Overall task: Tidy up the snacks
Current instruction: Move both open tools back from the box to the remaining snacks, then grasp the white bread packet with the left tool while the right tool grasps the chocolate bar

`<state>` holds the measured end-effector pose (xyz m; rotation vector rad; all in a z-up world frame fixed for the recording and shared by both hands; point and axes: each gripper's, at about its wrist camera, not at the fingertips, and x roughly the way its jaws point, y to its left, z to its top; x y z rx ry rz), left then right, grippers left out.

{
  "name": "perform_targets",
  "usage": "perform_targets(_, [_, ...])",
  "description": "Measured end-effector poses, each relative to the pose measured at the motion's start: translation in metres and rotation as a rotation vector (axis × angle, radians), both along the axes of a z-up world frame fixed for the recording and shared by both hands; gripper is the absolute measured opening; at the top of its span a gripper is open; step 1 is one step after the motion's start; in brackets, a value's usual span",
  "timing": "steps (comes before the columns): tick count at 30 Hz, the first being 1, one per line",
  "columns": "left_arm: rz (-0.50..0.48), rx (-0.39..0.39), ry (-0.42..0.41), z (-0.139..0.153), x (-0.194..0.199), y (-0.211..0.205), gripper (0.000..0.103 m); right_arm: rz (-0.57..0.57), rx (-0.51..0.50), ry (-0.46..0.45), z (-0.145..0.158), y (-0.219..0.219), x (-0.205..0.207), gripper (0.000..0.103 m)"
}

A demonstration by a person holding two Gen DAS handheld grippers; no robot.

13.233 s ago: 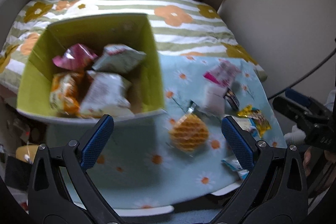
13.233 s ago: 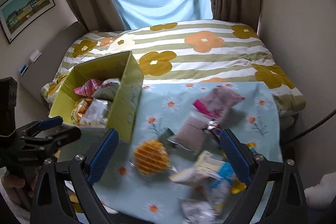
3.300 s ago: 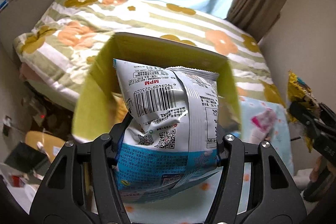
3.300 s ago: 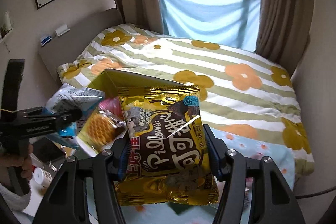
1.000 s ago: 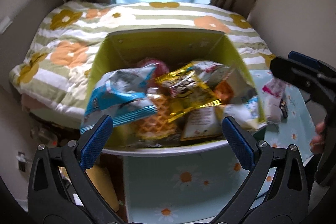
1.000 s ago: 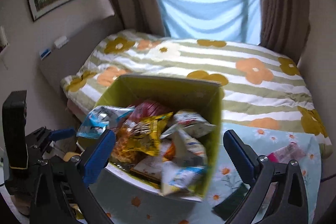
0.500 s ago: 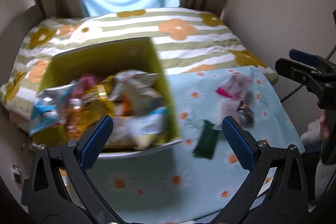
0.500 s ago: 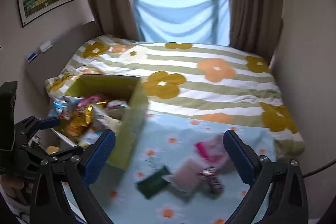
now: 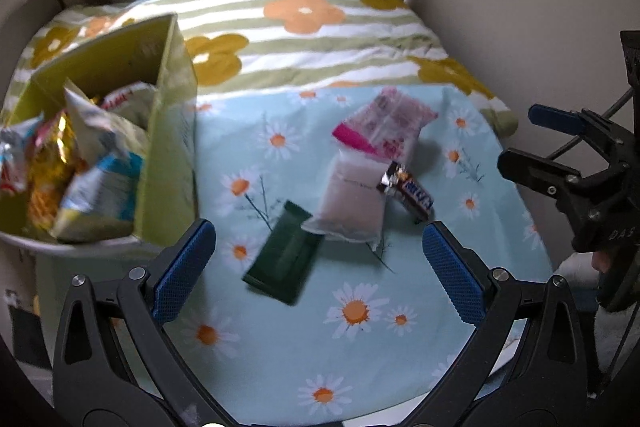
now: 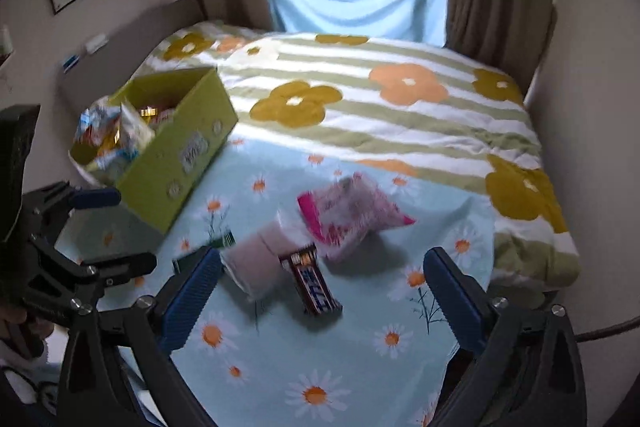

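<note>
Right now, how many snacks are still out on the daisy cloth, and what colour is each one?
Pink: 1, the pink bag
Pale white: 1, the white pouch
Dark green: 1, the green packet
Dark brown: 1, the chocolate bar
Total: 4 snacks on the cloth, not counting the ones in the yellow-green box.

Left tool hangs open above green packet beside pale pouch.

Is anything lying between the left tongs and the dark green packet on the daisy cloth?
Nothing visible does. The left tongs stand open above the dark green packet, which lies uncovered; only the pale pouch overlaps its far corner.
</note>
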<state>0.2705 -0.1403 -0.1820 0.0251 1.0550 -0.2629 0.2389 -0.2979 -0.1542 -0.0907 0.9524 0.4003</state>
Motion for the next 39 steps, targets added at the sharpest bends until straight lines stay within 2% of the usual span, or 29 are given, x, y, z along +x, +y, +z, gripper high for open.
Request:
perform_targets(4, [-0.008,0.032,0.028,-0.021,0.000,-0.008,0.102,0.046,-0.019,0.057,-0.035,0.003,0.007,0.086])
perform_targets(6, [-0.021,0.049,0.031,-0.033,0.003,-0.012,0.102,0.070,-0.070,0.065,-0.052,0.010,0.008,0.085])
perform_targets(9, [-0.041,0.080,0.048,-0.053,0.011,-0.017,0.102,0.109,-0.119,0.074,-0.074,0.017,0.010,0.072])
perform_targets(13, [-0.076,0.090,0.072,-0.074,0.023,-0.021,0.102,0.139,-0.132,0.095,-0.097,0.020,0.016,0.065])
perform_targets(20, [-0.152,0.127,0.084,-0.091,0.036,-0.031,0.102,0.196,-0.119,0.117,-0.113,0.029,0.026,0.061])
perform_targets(23, [-0.177,0.141,0.106,-0.098,0.041,-0.037,0.102,0.207,-0.117,0.142,-0.120,0.033,0.029,0.051])
perform_targets(27, [-0.210,0.149,0.109,-0.103,0.044,-0.046,0.102,0.206,-0.117,0.168,-0.126,0.034,0.031,0.030])
perform_targets(39, [-0.278,0.157,0.112,-0.113,0.066,-0.069,0.102,0.135,-0.107,0.178,-0.125,0.016,0.035,0.027])
